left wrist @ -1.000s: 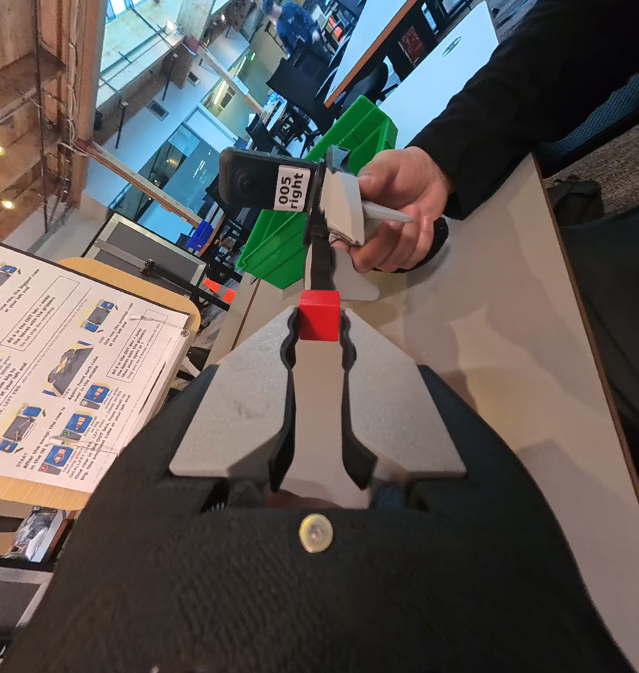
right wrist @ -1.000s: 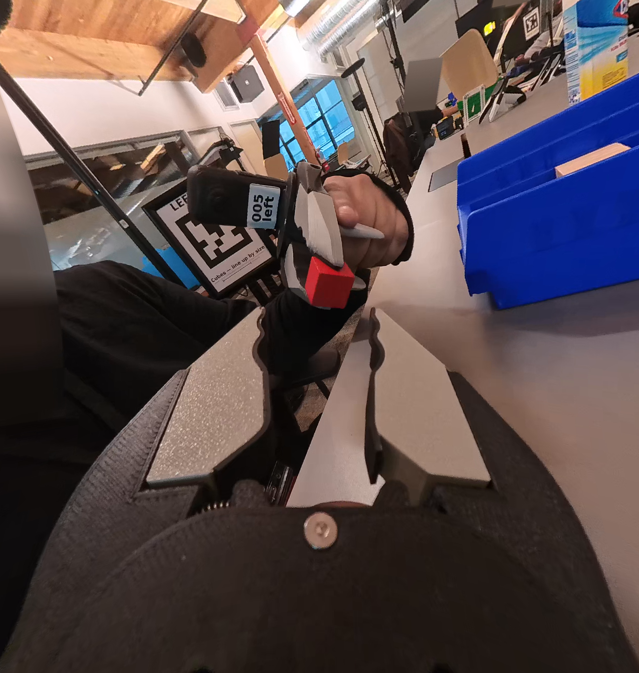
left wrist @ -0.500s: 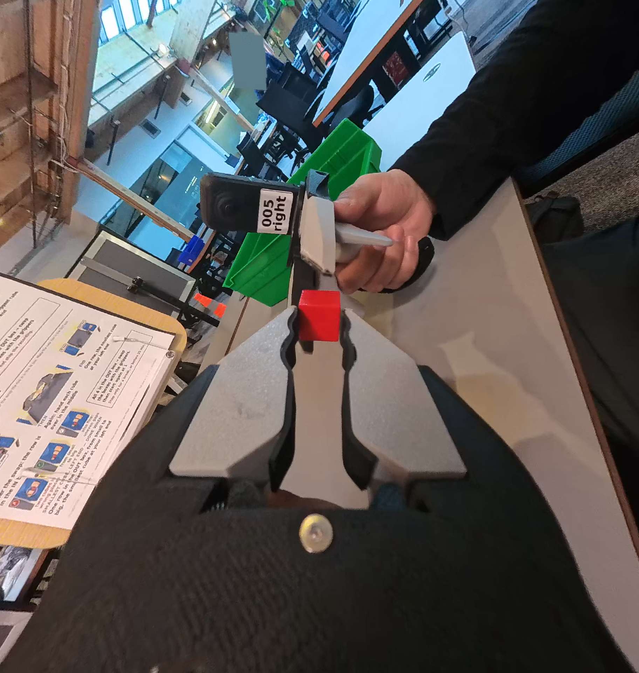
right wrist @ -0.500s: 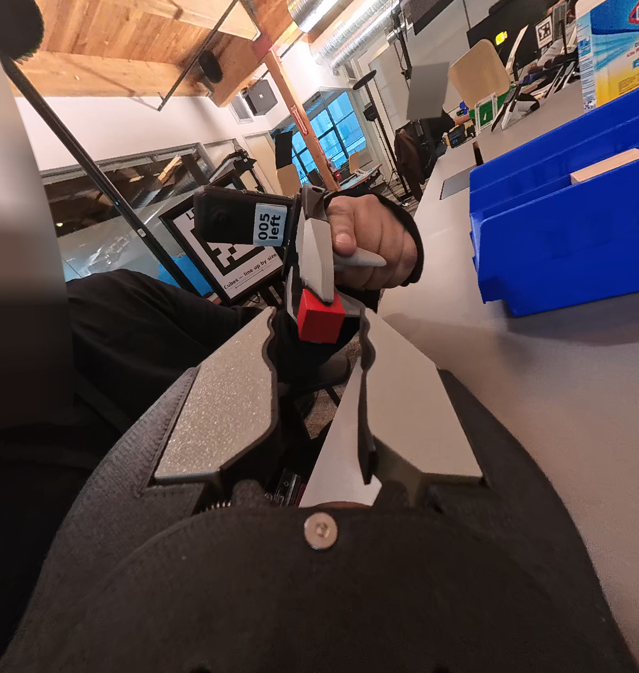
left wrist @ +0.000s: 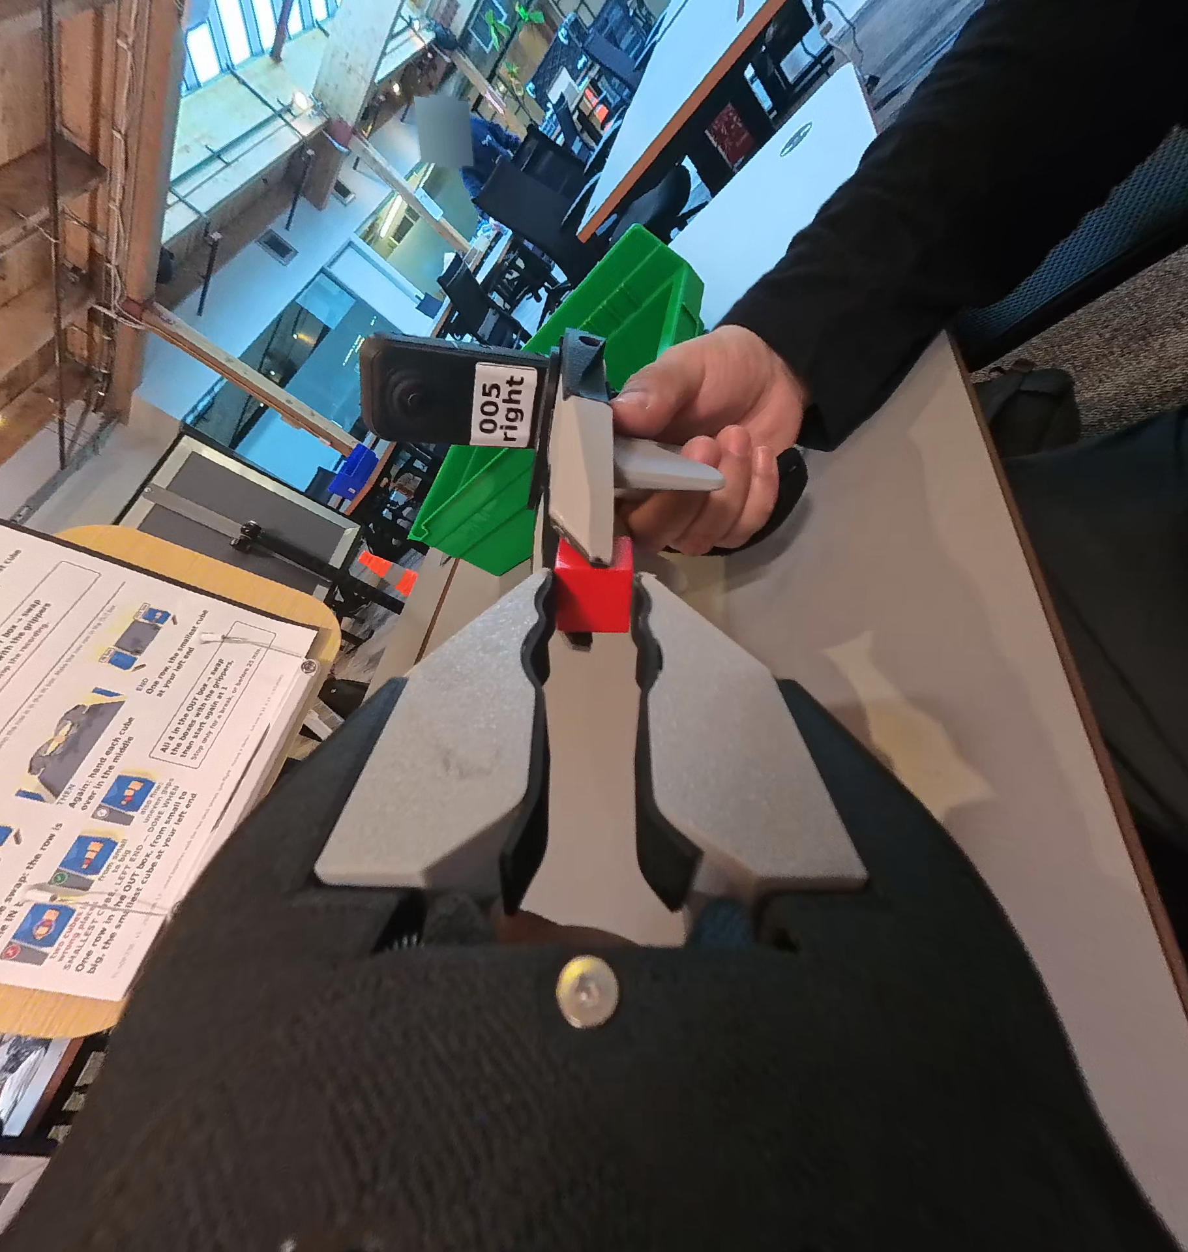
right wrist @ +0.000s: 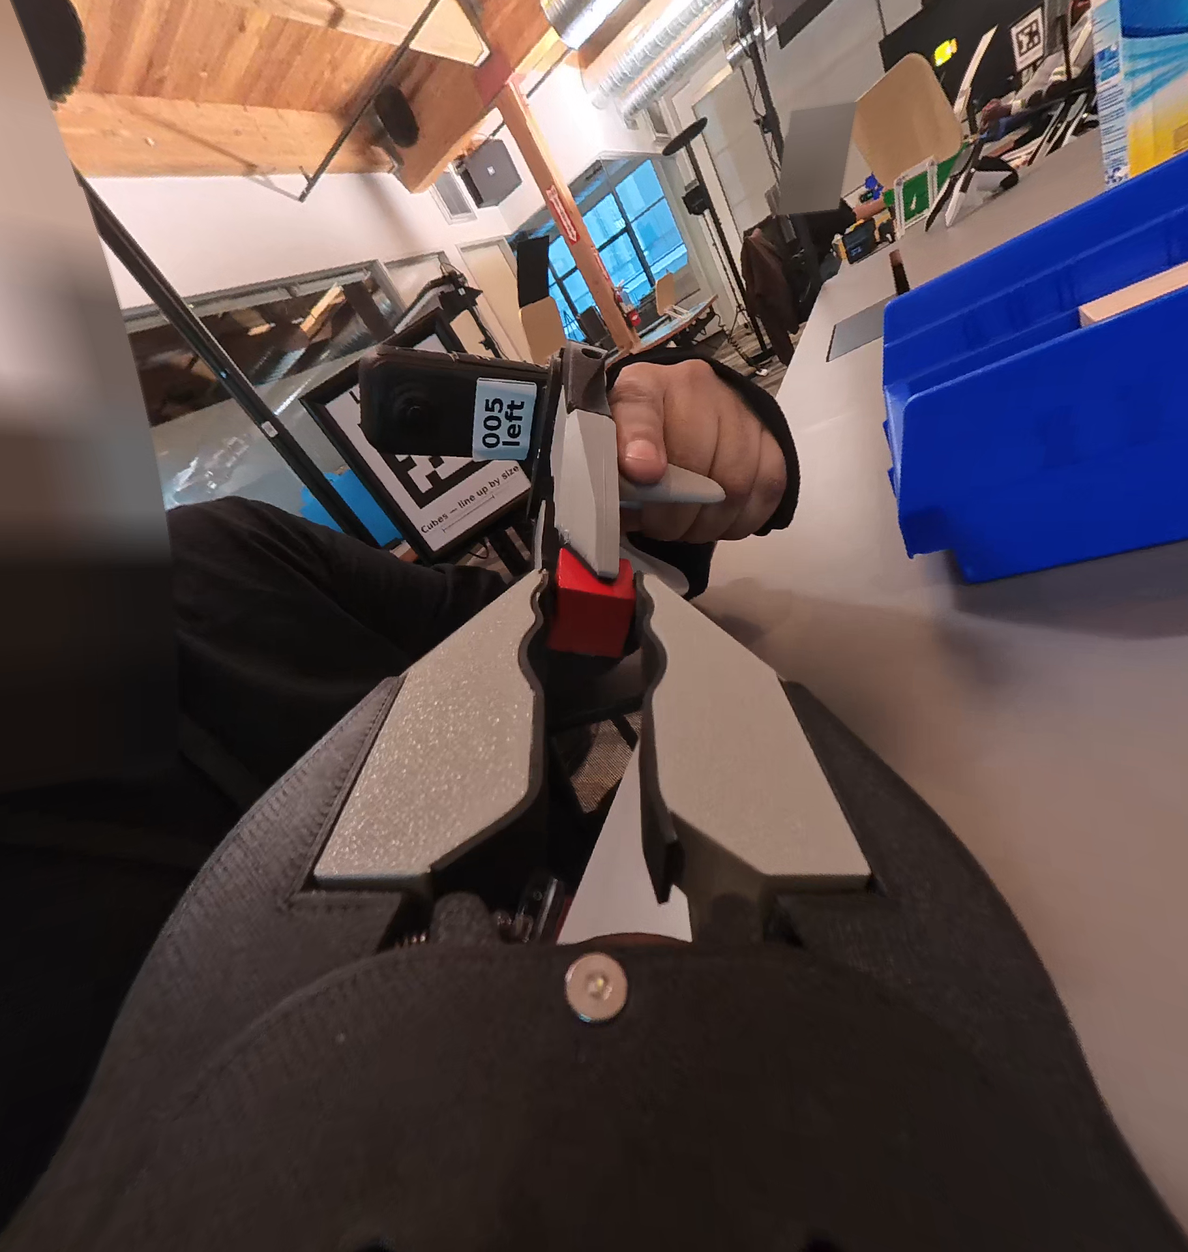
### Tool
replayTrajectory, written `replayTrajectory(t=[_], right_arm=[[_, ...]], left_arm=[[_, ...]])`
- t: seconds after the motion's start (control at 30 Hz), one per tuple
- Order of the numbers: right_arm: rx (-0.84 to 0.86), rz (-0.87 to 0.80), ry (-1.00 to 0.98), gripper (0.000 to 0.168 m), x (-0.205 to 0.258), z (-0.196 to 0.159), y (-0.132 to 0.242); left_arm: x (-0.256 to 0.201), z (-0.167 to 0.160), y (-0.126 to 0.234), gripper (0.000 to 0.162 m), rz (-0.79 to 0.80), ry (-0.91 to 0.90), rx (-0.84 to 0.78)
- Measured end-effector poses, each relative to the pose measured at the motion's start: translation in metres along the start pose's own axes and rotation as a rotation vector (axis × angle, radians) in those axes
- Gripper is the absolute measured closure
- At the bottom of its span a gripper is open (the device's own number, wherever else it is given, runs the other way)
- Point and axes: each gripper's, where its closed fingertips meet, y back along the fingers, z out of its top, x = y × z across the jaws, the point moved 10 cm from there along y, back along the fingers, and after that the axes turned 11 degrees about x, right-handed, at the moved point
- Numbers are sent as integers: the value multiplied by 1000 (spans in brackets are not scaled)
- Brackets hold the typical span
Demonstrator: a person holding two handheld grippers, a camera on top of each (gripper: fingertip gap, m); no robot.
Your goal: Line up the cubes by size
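Worktop [left wrist: 882,610]: plain grey, with a dark edge strip on the person's side. Blue bin [right wrist: 1052,440] stands on it toward the far side in the right wrist view, with a pale wooden block [right wrist: 1147,298] showing over its rim. Green bin [left wrist: 490,501] sits at the far end in the left wrist view, behind the grippers. Illustrated instruction sheet [left wrist: 103,745] lies on a wooden board off the worktop's left edge. A black-and-white marker board [right wrist: 435,488] stands behind the left gripper as my right camera sees it. The two grippers meet tip to tip, turned crosswise to each other, above the worktop near the person's edge. Left gripper [left wrist: 590,603]: jaws drawn in and clamped on two opposite faces of the cube. Right gripper [right wrist: 591,610]: jaws narrowed onto the other two faces and pinching it as far as I can tell, one finger [left wrist: 581,474] lying across the cube's top from the left camera. Right hand [left wrist: 706,433] and left hand [right wrist: 700,454] wrap the handles, dark sleeves behind. Red cube [left wrist: 590,599] is held clear of the surface, gripped from both sides, with no other loose cube in view.
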Motion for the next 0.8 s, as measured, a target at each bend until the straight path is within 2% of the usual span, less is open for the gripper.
replayTrajectory(t=[0.33, 0.63, 0.8], right_arm=[[-48, 123, -94, 148, -4, -1, 2], [-31, 140, -122, 148, -7, -3, 0], [-20, 93, -88, 148, -5, -2, 0]], left_arm=[[2, 1, 3, 143, 6, 10, -29], [4, 0, 2, 143, 39, 4, -20], [3, -2, 2, 143, 31, 14, -12]])
